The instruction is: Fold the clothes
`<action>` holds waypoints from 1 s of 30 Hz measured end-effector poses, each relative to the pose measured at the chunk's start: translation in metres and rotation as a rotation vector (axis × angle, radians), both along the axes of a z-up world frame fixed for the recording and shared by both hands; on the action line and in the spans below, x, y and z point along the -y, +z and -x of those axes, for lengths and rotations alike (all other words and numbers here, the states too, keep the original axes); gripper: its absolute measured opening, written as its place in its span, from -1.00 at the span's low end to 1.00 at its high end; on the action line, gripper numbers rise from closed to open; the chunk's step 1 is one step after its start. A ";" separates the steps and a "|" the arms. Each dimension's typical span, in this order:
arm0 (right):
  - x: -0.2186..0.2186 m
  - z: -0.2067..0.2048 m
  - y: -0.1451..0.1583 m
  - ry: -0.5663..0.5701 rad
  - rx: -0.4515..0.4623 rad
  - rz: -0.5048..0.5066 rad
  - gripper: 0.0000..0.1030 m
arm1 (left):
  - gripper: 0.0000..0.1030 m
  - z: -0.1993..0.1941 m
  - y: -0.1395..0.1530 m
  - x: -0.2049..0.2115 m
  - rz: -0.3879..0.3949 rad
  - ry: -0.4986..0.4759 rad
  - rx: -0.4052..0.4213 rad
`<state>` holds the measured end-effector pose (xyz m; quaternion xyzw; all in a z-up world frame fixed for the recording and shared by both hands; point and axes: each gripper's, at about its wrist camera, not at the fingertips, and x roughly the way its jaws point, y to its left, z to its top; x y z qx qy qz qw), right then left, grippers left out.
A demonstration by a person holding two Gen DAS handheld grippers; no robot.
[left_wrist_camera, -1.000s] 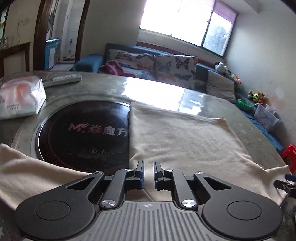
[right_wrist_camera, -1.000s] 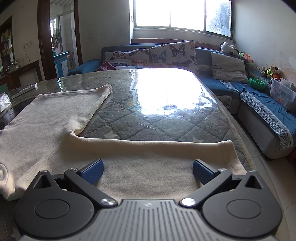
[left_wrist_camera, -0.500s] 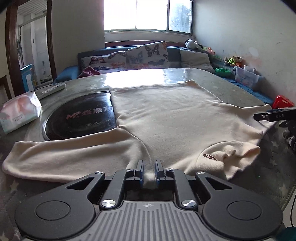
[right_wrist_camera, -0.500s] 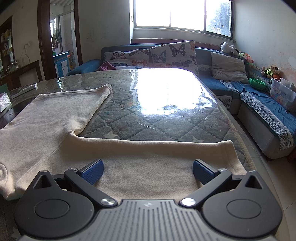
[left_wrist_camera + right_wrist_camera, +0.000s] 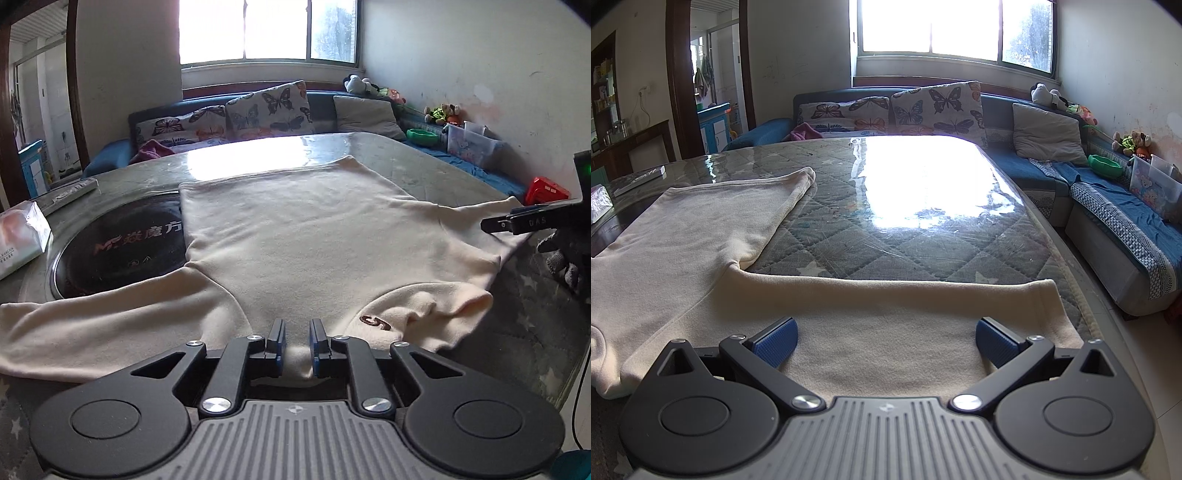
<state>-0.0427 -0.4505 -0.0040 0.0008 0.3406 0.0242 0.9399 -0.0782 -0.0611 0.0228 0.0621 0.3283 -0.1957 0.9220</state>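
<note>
- My left gripper (image 5: 297, 343) points down and forward over the near edge of the desk (image 5: 923, 229). Its jaws stand narrow, with a pinched-up ridge of the cream sweater (image 5: 314, 243) between the two blue pads; the last two readings barely differ, so I can't say the jaws are opening, and the cloth looks gripped there.
- My right gripper (image 5: 886, 338) also tilts down toward the desk, low over the sweater's right sleeve (image 5: 905, 314). Its jaws are wide apart and hold nothing (the sleeve lies flat below them).
- From the left camera, the right gripper shows at the right edge as a black finger over the sleeve end, with a gloved hand (image 5: 565, 258) behind it.
- The sweater lies spread flat on the desk, hem toward the window, neck toward me.
- Its left sleeve (image 5: 110, 332) stretches out to the left, along the near rim of a round black cooktop (image 5: 122, 243) set in the desk.
- The collar (image 5: 417, 317) is rumpled and bears a small brown mark.
- A tissue pack (image 5: 18, 236) lies at the desk's far left.
</note>
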 end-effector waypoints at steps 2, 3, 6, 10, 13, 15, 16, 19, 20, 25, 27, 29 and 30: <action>0.000 0.000 0.001 0.003 -0.001 0.000 1.00 | -0.66 -0.001 0.005 0.001 0.006 0.006 0.000; 0.001 0.000 0.001 0.009 -0.002 0.000 1.00 | -0.63 -0.002 0.009 0.003 0.011 0.004 0.007; 0.004 0.005 0.006 0.009 0.006 -0.017 1.00 | -0.35 -0.003 0.022 0.012 0.019 -0.014 0.047; 0.013 0.019 0.013 -0.039 0.021 -0.002 0.95 | -0.34 -0.010 0.031 0.035 0.040 -0.067 0.066; 0.025 0.029 0.017 -0.085 0.020 0.007 0.80 | -0.34 -0.014 0.031 0.057 0.051 -0.115 0.070; 0.033 0.034 0.018 -0.125 0.018 0.012 0.74 | -0.35 -0.015 0.030 0.071 0.058 -0.144 0.071; 0.037 0.036 0.018 -0.143 0.016 0.009 0.65 | -0.35 -0.016 0.029 0.078 0.062 -0.158 0.070; 0.054 0.041 0.016 -0.202 -0.006 -0.020 0.48 | -0.35 -0.018 0.023 0.094 0.064 -0.190 0.052; 0.058 0.041 0.014 -0.218 -0.014 -0.032 0.42 | -0.35 -0.019 0.022 0.098 0.063 -0.199 0.049; 0.067 0.039 0.010 -0.273 -0.009 -0.041 0.22 | -0.35 -0.020 0.015 0.115 0.063 -0.238 0.034; 0.065 0.035 0.008 -0.292 -0.008 -0.032 0.07 | -0.36 -0.020 0.013 0.120 0.059 -0.250 0.030; 0.063 0.033 0.007 -0.303 -0.001 -0.016 -0.09 | -0.36 -0.019 0.010 0.125 0.052 -0.259 0.024; 0.062 0.032 0.007 -0.309 0.005 -0.014 -0.34 | -0.36 -0.019 0.008 0.127 0.047 -0.263 0.022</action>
